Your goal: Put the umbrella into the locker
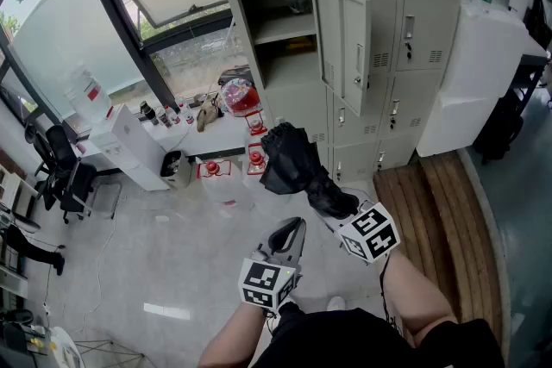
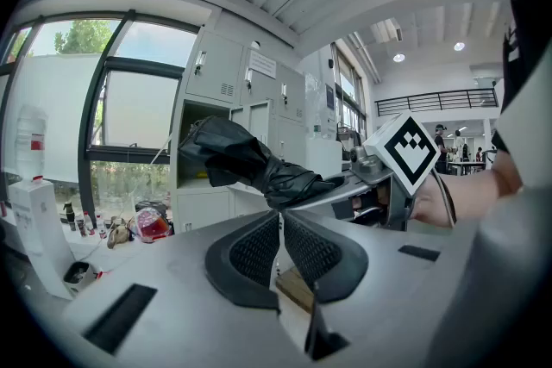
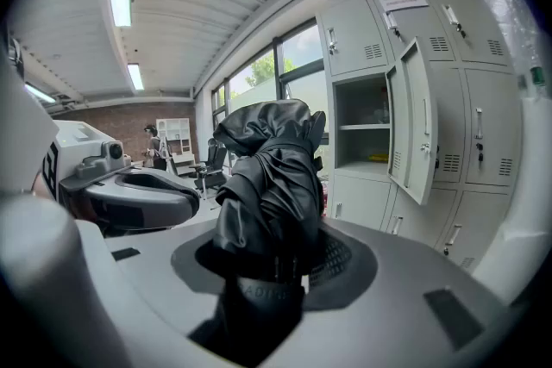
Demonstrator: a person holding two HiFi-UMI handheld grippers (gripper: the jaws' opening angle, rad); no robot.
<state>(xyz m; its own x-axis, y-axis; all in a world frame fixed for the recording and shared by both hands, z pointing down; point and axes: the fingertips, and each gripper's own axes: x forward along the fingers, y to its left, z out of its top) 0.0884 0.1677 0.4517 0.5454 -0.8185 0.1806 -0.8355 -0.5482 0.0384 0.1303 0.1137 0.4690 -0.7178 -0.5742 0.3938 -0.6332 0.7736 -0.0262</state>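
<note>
A folded black umbrella sticks out of my right gripper, whose jaws are shut on its lower end; it fills the middle of the right gripper view as the umbrella and crosses the left gripper view as the umbrella. Ahead stands the grey locker bank, with one locker open, its door swung to the right; inside is a shelf. That open locker lies beyond the umbrella's tip. My left gripper hangs lower and nearer, jaws shut and empty.
A low white table with a red-and-clear bag, bottles and red items stands left of the lockers. A white cabinet and office chairs are at the left. Wooden flooring and a white unit lie to the right.
</note>
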